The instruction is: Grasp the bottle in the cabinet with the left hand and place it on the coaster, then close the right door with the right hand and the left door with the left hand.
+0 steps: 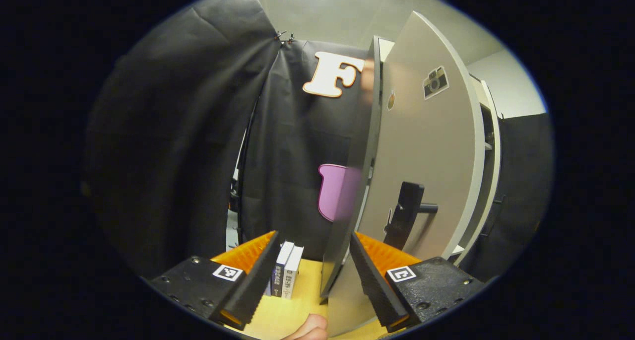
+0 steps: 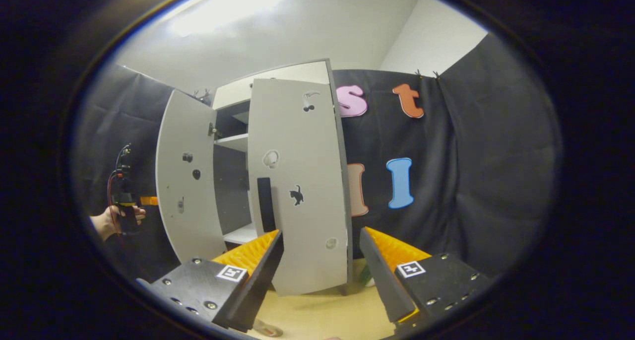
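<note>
The white cabinet (image 2: 278, 79) stands on a yellow table. Its left door (image 2: 188, 191) hangs wide open. Its right door (image 2: 302, 191), with a black handle (image 2: 265, 203), lies flat or nearly flat against the cabinet front. My right gripper (image 2: 321, 233) is open just in front of that door, holding nothing. A hand (image 2: 106, 223) holds my left gripper (image 2: 148, 200) to the left of the open door. In the left gripper view, my left gripper (image 1: 312, 236) is open, and the left door's free edge (image 1: 342, 240) stands between its fingers, close to the right one. That door's outer face (image 1: 431, 146) carries a black handle (image 1: 407, 213).
Two upright books (image 1: 287, 270) stand on the yellow table (image 1: 307, 285) beyond the left finger. A fingertip (image 1: 310, 327) shows at the bottom. Something small, green and white (image 2: 366, 278) peeks out behind the right door's lower corner. Black cloth walls close in the booth.
</note>
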Motion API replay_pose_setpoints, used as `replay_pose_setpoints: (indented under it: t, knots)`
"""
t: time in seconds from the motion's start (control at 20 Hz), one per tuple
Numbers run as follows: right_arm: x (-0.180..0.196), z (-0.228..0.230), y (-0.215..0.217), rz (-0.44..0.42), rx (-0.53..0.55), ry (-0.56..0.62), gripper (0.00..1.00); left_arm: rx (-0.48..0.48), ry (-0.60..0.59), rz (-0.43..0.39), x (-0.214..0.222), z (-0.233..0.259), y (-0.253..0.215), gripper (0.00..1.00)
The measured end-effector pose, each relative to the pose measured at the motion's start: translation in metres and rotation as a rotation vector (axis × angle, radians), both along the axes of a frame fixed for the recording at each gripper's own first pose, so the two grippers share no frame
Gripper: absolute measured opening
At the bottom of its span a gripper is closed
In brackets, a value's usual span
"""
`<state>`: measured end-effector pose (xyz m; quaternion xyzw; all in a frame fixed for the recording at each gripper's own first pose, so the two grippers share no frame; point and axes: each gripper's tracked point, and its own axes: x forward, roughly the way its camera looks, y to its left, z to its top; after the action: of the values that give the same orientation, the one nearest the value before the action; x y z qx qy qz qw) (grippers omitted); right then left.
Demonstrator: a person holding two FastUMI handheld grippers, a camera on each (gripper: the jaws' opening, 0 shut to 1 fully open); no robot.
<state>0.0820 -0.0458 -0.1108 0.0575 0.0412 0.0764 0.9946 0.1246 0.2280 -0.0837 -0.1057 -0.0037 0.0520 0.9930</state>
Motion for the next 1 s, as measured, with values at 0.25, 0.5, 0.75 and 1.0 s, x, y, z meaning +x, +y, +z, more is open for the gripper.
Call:
replay_pose_setpoints:
  t: [0.25, 0.5, 0.75, 1.0]
  knots:
    - [-0.032, -0.014, -0.017, -0.054, 0.039, -0.015, 0.94, 0.168, 0.034, 0.016, -0.003, 0.008, -0.024, 0.92]
    - [-0.050, -0.028, -0.043, -0.102, -0.001, -0.007, 0.94, 0.163, 0.047, 0.042, -0.001, -0.006, -0.043, 0.92]
    - [-0.059, -0.043, -0.060, -0.133, 0.011, 0.035, 0.94, 0.072, 0.071, -0.014, 0.006, -0.014, -0.074, 0.92]
    - [-0.068, -0.052, -0.068, -0.149, 0.033, 0.027, 0.94, 0.114, 0.075, -0.010, 0.011, -0.012, -0.085, 0.92]
